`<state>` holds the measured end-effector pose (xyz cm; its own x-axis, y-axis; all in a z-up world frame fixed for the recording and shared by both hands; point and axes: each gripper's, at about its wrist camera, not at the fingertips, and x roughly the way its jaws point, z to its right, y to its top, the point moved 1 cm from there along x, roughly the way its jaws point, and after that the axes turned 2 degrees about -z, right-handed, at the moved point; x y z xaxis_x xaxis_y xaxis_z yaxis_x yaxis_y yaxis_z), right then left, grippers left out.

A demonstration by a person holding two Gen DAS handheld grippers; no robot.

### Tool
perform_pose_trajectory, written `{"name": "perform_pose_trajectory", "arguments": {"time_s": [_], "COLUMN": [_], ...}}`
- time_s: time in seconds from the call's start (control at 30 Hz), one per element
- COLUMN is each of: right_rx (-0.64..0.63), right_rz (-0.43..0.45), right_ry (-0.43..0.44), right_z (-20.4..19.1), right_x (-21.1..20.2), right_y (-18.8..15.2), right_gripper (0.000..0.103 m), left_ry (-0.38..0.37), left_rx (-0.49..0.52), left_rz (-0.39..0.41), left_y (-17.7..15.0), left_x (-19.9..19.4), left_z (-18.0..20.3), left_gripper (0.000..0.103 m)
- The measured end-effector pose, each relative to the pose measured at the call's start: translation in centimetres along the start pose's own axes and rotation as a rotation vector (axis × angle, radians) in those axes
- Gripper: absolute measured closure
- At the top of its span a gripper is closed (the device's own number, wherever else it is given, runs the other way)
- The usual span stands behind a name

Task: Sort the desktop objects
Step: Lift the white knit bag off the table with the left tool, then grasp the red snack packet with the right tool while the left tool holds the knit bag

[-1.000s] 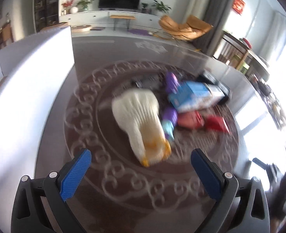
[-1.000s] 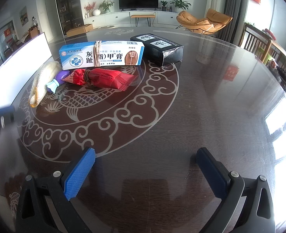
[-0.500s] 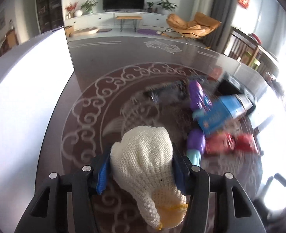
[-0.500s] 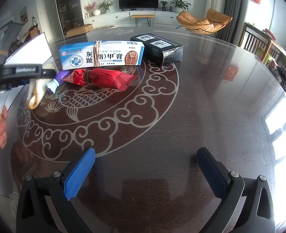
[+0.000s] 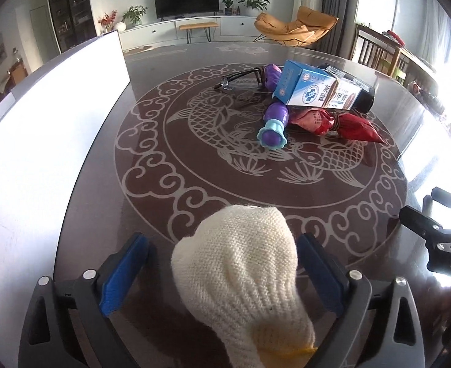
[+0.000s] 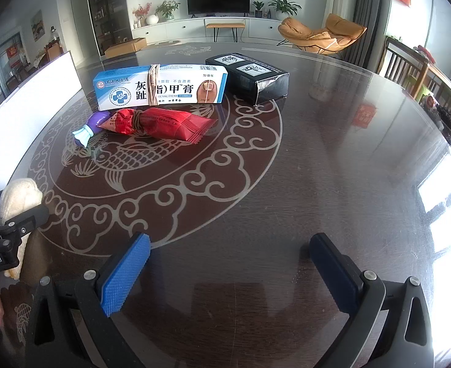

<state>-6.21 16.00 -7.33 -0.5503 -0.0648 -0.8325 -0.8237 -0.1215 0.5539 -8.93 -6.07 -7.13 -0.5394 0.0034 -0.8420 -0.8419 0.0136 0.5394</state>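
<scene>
A cream knitted glove point(image 5: 237, 263) lies on the dark table between the fingers of my left gripper point(image 5: 222, 239). Its jaws are opening, and both blue pads point(image 5: 124, 270) stand clear of the glove. The glove point(image 6: 17, 196) also shows at the left edge of the right wrist view. Further back are a blue cream box point(image 5: 314, 89), a red packet point(image 5: 339, 122), a purple toy point(image 5: 274, 122) and glasses point(image 5: 240, 79). My right gripper point(image 6: 230, 239) hovers open over bare table, well short of the red packet point(image 6: 164, 122) and a black box point(image 6: 250, 75).
A large white panel point(image 5: 41, 122) runs along the table's left side. The round fish pattern point(image 5: 225, 159) fills the table's middle. Chairs point(image 6: 403, 67) stand beyond the far right rim.
My left gripper came down over the glove, shut on it, drew it away from the pile toward the near edge, then opened. The right gripper has stayed still.
</scene>
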Motion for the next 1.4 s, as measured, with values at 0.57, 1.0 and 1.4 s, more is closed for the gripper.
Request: {"name": "perform_pose_trajectory", "arguments": {"time_s": [0.57,1.0,1.4], "right_rx": [0.000,0.000,-0.003], "right_rz": [0.000,0.000,-0.003], "right_ry": [0.000,0.000,0.005], "right_z": [0.00,0.00,-0.01], "right_x": [0.01,0.02,-0.01], "right_y": [0.01,0.01,0.03], "right_gripper": [0.000,0.000,0.000], "left_ry": [0.009,0.009,-0.050], "left_rx": [-0.013,-0.013,0.057], "left_rz": [0.002,0.002,-0.020], "left_y": [-0.04,-0.02,-0.03], "left_x": [0.14,0.19,0.22], "left_z": [0.04,0.02,-0.32], "left_gripper": [0.000,0.000,0.000]}}
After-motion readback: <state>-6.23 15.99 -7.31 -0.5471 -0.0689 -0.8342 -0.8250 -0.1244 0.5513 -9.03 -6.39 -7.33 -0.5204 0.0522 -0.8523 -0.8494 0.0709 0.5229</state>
